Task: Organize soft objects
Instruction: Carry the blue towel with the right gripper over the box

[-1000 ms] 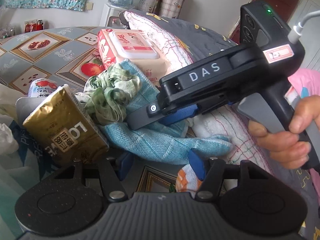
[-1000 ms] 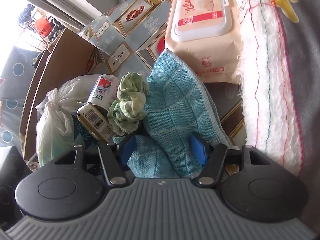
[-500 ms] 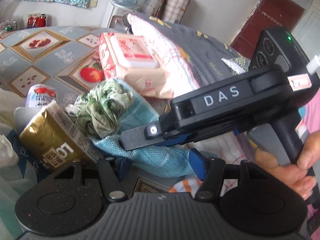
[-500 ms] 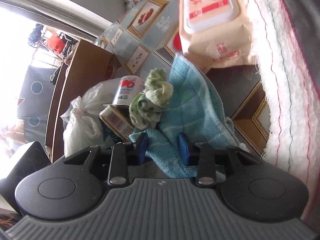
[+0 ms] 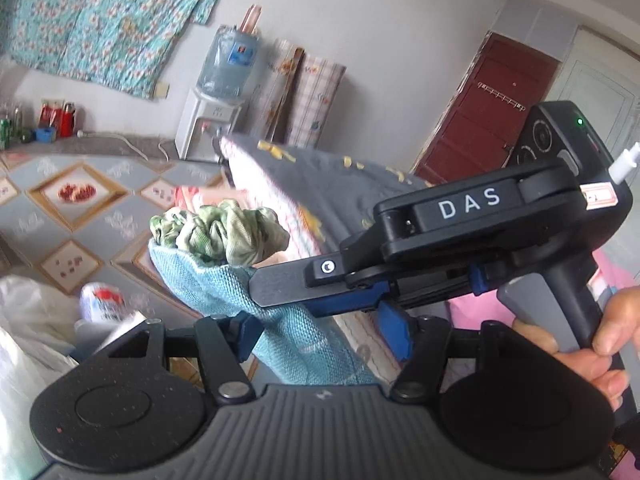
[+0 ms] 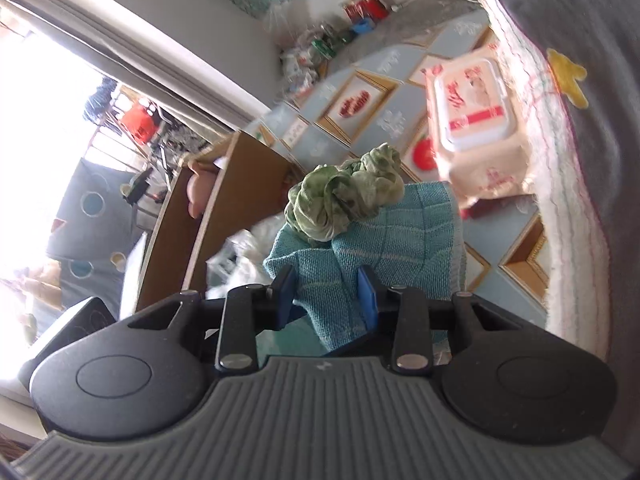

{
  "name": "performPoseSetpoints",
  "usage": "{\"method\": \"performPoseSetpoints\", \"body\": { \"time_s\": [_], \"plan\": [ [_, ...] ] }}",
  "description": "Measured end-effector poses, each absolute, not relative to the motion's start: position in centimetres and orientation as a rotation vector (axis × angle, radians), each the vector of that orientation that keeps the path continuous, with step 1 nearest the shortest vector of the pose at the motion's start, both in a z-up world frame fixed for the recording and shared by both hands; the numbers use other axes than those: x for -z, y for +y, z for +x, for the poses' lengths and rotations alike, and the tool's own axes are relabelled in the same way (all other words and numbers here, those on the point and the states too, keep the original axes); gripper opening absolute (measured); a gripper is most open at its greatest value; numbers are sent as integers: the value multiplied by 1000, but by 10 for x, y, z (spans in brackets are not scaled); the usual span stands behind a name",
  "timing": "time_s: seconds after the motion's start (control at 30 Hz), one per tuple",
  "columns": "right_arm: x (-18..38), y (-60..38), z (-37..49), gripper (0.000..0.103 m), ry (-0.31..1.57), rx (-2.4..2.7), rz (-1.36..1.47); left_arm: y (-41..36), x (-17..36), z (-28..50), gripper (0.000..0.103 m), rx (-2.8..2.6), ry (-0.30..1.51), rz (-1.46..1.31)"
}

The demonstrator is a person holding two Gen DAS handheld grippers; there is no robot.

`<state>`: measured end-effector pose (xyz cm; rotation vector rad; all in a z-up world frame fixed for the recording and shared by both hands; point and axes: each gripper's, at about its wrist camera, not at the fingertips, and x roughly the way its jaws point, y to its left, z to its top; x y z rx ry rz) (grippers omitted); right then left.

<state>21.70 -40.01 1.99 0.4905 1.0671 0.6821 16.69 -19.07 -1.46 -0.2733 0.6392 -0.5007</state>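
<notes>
My right gripper [image 6: 326, 294] is shut on a blue woven cloth [image 6: 404, 236] and holds it lifted off the table. A green crumpled scrunchie [image 6: 344, 196] rides on top of the cloth. In the left wrist view the same cloth [image 5: 256, 300] hangs between my left gripper's open fingers [image 5: 324, 334], with the scrunchie [image 5: 220, 236] on top. The right gripper [image 5: 320, 300] crosses in front from the right, its jaws clamped on the cloth. My left gripper holds nothing.
A pack of wet wipes [image 6: 476, 120] lies on the patterned tablecloth [image 6: 320, 136] beside a folded grey and white blanket [image 6: 568, 160]. A white plastic bag [image 5: 24, 344] and a can [image 5: 106, 300] sit at the left. A cardboard box [image 6: 208, 216] stands behind.
The right gripper closed on the blue cloth and lifted it, with the green scrunchie on top, up off the table. The left gripper rose with it and stayed open.
</notes>
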Motion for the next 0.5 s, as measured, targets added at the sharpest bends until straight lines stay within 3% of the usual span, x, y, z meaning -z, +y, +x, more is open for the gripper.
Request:
{"method": "performPoseSetpoints", "body": {
  "time_s": [0.2,0.5],
  "plan": [
    [-32,-386,217,33,1005,-718,656,-170,-21,170,63,484,645,-162],
    [-6,-345,226,33,1003,-826,978,-125,-63,191,63,459,780,8]
  ]
}}
